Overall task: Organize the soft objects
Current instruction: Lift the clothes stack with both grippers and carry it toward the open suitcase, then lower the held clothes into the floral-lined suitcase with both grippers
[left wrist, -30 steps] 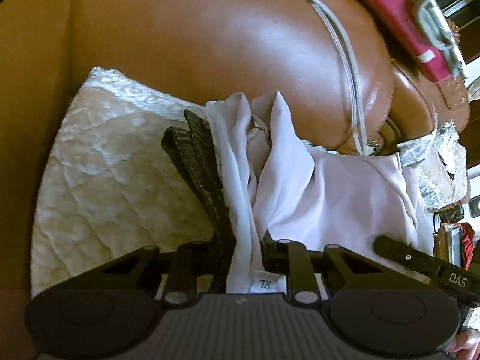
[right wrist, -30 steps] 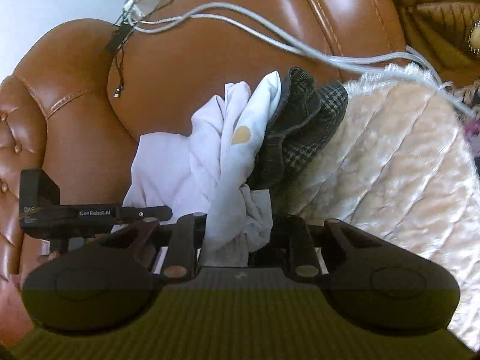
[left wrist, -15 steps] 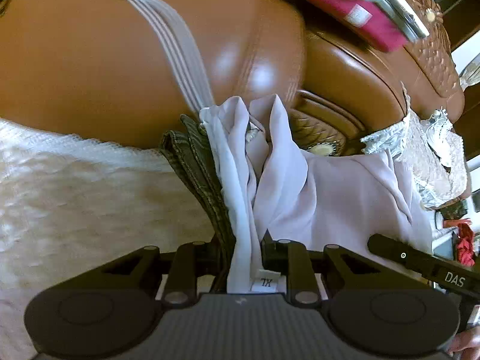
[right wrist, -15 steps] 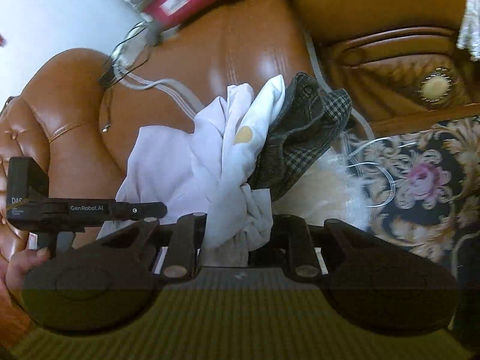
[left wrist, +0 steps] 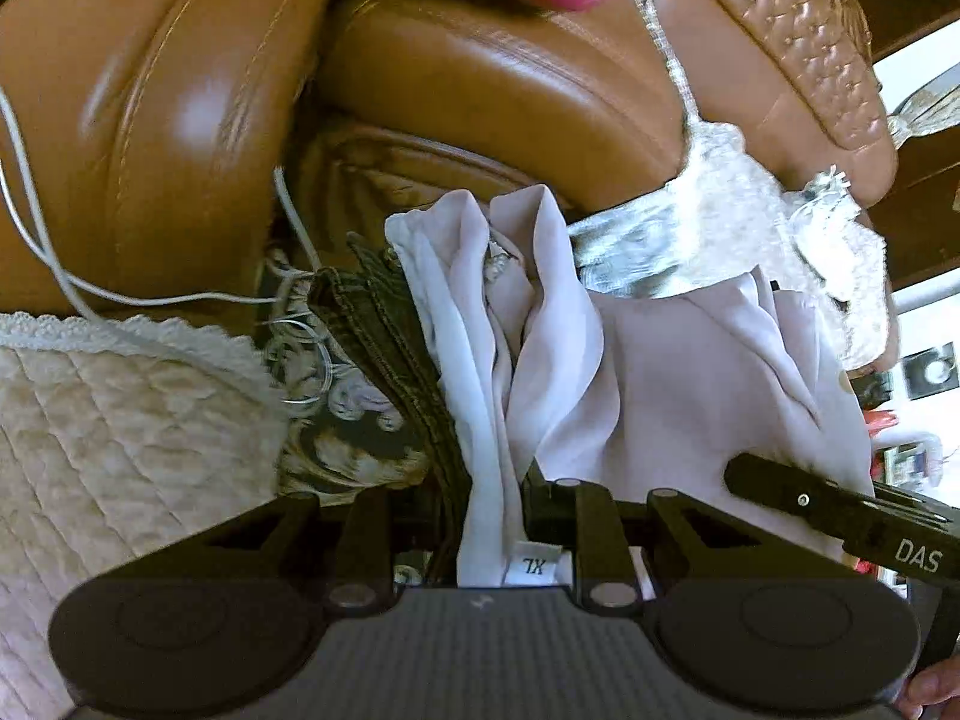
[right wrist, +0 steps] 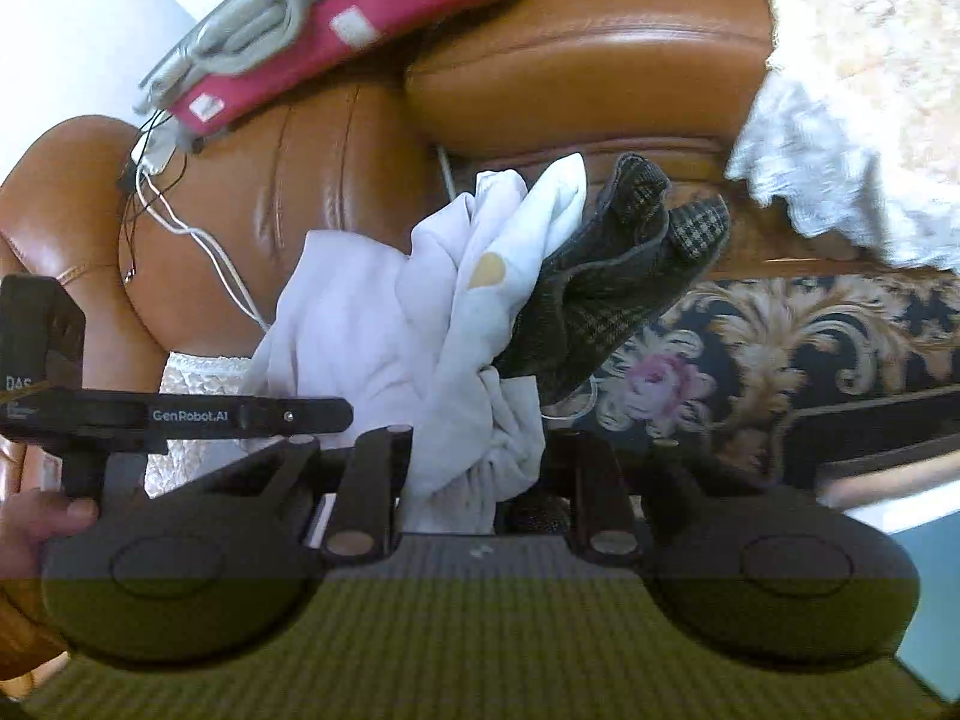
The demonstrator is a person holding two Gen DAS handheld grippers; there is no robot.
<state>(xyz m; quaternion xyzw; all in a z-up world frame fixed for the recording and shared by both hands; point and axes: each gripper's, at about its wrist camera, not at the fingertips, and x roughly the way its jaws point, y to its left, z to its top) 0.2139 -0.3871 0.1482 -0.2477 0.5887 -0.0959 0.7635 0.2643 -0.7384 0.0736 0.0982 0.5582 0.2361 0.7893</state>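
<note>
A pale lilac-white garment (left wrist: 690,372) with an XL label hangs bunched between both grippers, together with a dark checked garment (left wrist: 390,330). My left gripper (left wrist: 480,516) is shut on the two fabrics. In the right wrist view the white garment (right wrist: 384,324) and the checked garment (right wrist: 606,288) bunch up from my right gripper (right wrist: 474,480), which is shut on them. The other gripper's body (right wrist: 180,414) shows at the left there, and the right one (left wrist: 852,522) shows at the lower right of the left wrist view. The fingertips are hidden by cloth.
A brown leather sofa (left wrist: 480,90) fills the background, with a cream quilted cover (left wrist: 108,420), a red-pink item (right wrist: 360,30) on its top and white cables (right wrist: 198,240). A dark floral carpet (right wrist: 780,342) lies below. A hand (right wrist: 30,528) holds the left gripper.
Both grippers have lifted the bundled garments off the quilted seat and swung away from it; the sofa's arm and the floral carpet have come into view. The grip on the clothes is unchanged.
</note>
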